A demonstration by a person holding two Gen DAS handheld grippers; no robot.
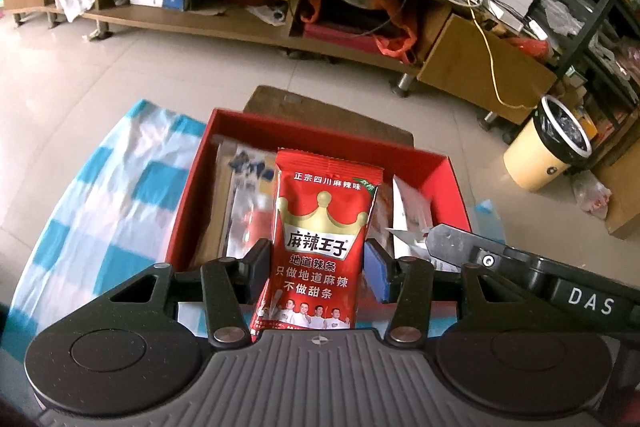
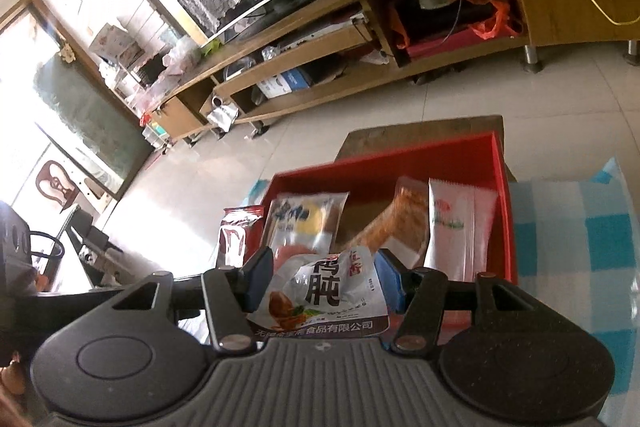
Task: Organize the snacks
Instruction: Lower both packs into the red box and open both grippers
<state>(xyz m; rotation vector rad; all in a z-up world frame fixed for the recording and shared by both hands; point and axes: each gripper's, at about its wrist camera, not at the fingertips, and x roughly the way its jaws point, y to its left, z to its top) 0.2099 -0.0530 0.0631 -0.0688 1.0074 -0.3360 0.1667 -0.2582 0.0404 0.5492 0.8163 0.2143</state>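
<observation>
While clamped in left hand-held gripper (image 1: 318, 259), red packet (image 1: 320, 239) above red box (image 1: 432, 163).

We cannot see the lower end of the red spicy-strip packet (image 1: 320, 247), which is hidden behind the left gripper's body. The red box (image 1: 192, 195) has its near wall covered by both grippers. The clear-windowed packets (image 1: 244, 195) at its left are too blurred to read, and the white pouch (image 2: 328, 291) is cut off below.

Pale tiled floor (image 1: 168, 67), wooden TV cabinet (image 1: 240, 23)
</observation>
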